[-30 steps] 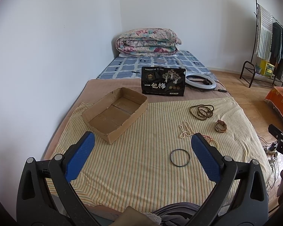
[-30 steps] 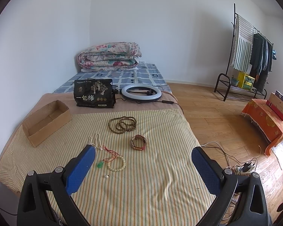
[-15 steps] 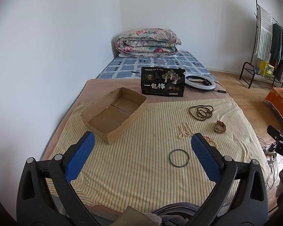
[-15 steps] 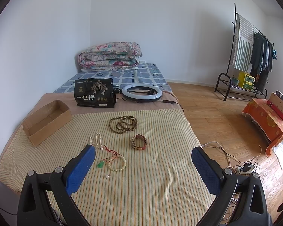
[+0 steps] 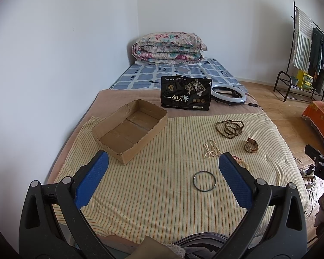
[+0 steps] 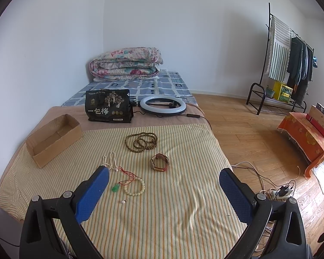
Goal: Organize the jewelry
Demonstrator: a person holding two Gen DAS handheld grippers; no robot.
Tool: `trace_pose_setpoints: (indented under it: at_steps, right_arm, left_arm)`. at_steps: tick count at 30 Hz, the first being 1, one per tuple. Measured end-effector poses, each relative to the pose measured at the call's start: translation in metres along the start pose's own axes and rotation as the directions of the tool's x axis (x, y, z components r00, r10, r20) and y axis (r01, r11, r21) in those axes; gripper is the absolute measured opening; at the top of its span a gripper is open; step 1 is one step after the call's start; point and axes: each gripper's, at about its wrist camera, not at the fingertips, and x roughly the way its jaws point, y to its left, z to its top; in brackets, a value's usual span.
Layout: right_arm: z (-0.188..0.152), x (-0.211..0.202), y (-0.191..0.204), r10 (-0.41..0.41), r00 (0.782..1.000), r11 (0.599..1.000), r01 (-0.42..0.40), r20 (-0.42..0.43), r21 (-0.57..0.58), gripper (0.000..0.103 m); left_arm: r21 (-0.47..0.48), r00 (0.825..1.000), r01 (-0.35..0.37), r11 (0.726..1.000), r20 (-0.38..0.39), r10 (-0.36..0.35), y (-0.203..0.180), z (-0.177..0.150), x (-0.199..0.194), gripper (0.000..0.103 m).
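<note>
An empty cardboard box sits at the left of a striped cloth; it also shows in the right wrist view. On the cloth lie a dark bangle, a pearl necklace, brown prayer beads, a watch, a pale bead bracelet and a green pendant on red cord. My left gripper is open and empty above the cloth's near edge. My right gripper is open and empty, to the right of the bracelet.
A black snack bag and a ring light stand behind the cloth, with a folded quilt at the wall. A clothes rack, an orange-covered stool and floor cables are on the right.
Both views have shifted very slightly; nothing on the cloth has moved and both grippers stay open.
</note>
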Motion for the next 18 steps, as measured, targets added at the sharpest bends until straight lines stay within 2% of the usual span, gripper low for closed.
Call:
trace_pose_setpoints:
  at_steps: [11, 18]
  right_arm:
    - [-0.004, 0.006, -0.002, 0.002, 1.0, 1.0, -0.002, -0.014, 0.003, 0.103]
    - [-0.004, 0.014, -0.009, -0.004, 1.0, 1.0, 0.004, -0.03, 0.012, 0.103]
  left_arm:
    - [0.0, 1.0, 0.001, 1.0, -0.011, -0.001, -0.015, -0.003, 0.0, 0.103]
    - [0.0, 1.0, -0.003, 1.0, -0.023, 0.003, -0.008, -0.007, 0.012, 0.103]
